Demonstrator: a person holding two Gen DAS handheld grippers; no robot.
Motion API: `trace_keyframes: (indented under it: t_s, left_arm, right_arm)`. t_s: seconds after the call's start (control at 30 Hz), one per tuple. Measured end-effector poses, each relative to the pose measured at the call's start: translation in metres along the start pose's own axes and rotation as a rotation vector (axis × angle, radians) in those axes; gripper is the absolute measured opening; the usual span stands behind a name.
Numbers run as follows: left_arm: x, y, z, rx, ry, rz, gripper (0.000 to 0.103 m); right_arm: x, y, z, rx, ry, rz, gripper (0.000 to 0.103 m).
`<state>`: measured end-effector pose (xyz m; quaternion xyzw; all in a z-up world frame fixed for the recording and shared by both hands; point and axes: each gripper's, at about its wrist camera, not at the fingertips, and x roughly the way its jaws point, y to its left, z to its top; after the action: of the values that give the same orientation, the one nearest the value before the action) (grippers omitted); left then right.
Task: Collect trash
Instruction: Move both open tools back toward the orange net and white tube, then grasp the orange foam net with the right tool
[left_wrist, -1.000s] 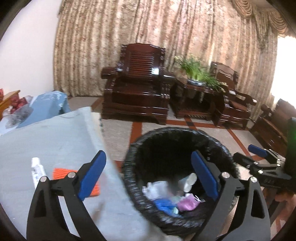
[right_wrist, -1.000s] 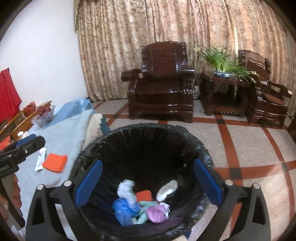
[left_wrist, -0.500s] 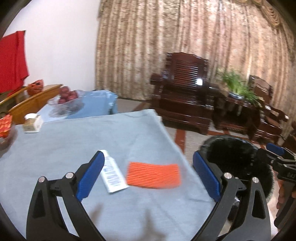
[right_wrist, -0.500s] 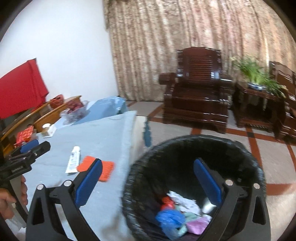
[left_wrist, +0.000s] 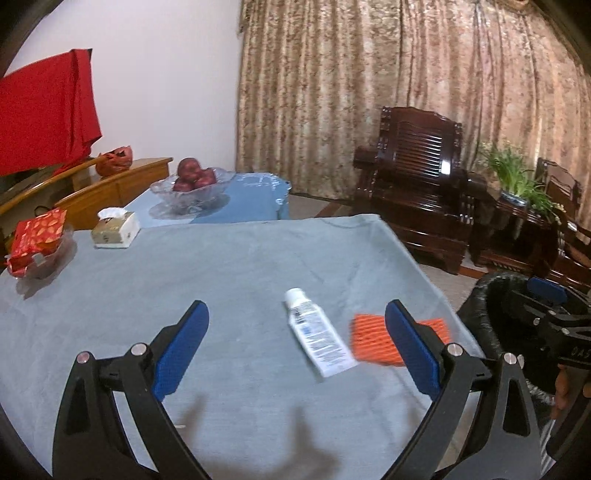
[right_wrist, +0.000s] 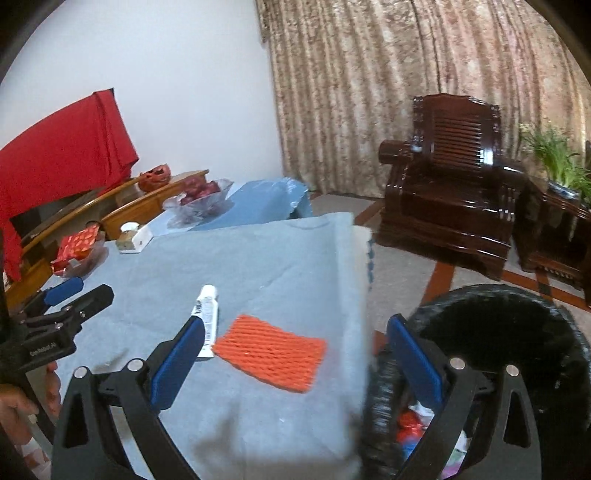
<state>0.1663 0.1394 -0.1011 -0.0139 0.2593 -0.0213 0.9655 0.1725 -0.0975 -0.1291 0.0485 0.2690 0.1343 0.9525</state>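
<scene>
Both the left hand-held gripper (left_wrist: 295, 339) and the right hand-held gripper (right_wrist: 295, 350) are spread wide and empty. The orange foam net (right_wrist: 269, 352) on the table (left_wrist: 221, 266) looks light and squashy, best pinched at an edge. The white tube (left_wrist: 317, 341) looks soft and smooth, so its middle is the safest hold.

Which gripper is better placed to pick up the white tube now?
Probably the left gripper: the white tube lies between its open fingers. The right gripper, also open, frames the orange net and the bin rim.
</scene>
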Motion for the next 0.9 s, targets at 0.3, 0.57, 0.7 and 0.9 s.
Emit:
trace_keyframes:
  t_s: [0.3, 0.57, 0.7, 0.9]
  left_arm:
    - [0.018, 0.020, -0.009, 0.004, 0.025, 0.036, 0.094]
    - [0.032, 0.029, -0.017, -0.008, 0.055, 0.045, 0.094]
    - [0.037, 0.028, -0.020, -0.006, 0.065, 0.045, 0.094]
    - [0.043, 0.025, -0.026, -0.013, 0.079, 0.041, 0.094]
  right_arm:
    - [0.055, 0.027, -0.016, -0.009, 0.078, 0.004, 0.097]
    - [0.087, 0.026, -0.028, -0.004, 0.147, -0.023, 0.097]
    - [0.098, 0.022, -0.030, -0.001, 0.179, -0.028, 0.097]
    - [0.113, 0.020, -0.038, -0.001, 0.240, -0.028, 0.096]
